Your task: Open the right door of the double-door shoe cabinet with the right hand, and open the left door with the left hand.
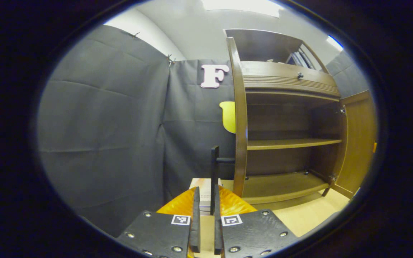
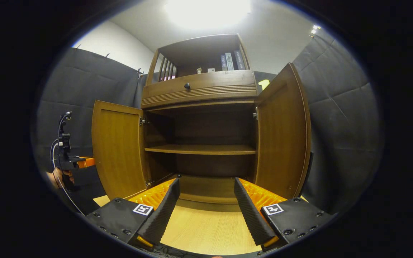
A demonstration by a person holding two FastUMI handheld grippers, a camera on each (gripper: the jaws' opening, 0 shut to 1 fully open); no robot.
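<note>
The shoe cabinet (image 2: pixel 199 143) stands straight ahead in the right gripper view with both doors swung wide. The left door (image 2: pixel 118 150) hangs out to one side and the right door (image 2: pixel 281 139) to the other, baring a middle shelf (image 2: pixel 199 148) and the cabinet floor, both without shoes. Above them run a drawer with a dark knob (image 2: pixel 187 86) and an open top shelf holding a few books (image 2: pixel 229 61).

In the left gripper view the left door (image 1: pixel 240 122) shows edge-on, and its dark bar handle (image 1: pixel 214 168) runs down into the narrow gap between the left gripper (image 1: pixel 206 229) fingers. The jaws are nearly closed and look clamped on the handle, though the contact itself is hard to make out. The right gripper (image 2: pixel 206 211) is held back from the cabinet, jaws spread wide and empty, over a pale wooden floor (image 2: pixel 206 229).

Both openings appear done, so the task looks to be at its end. The next move probably calls for parting the left jaws and drawing them clear without nudging the door.
</note>
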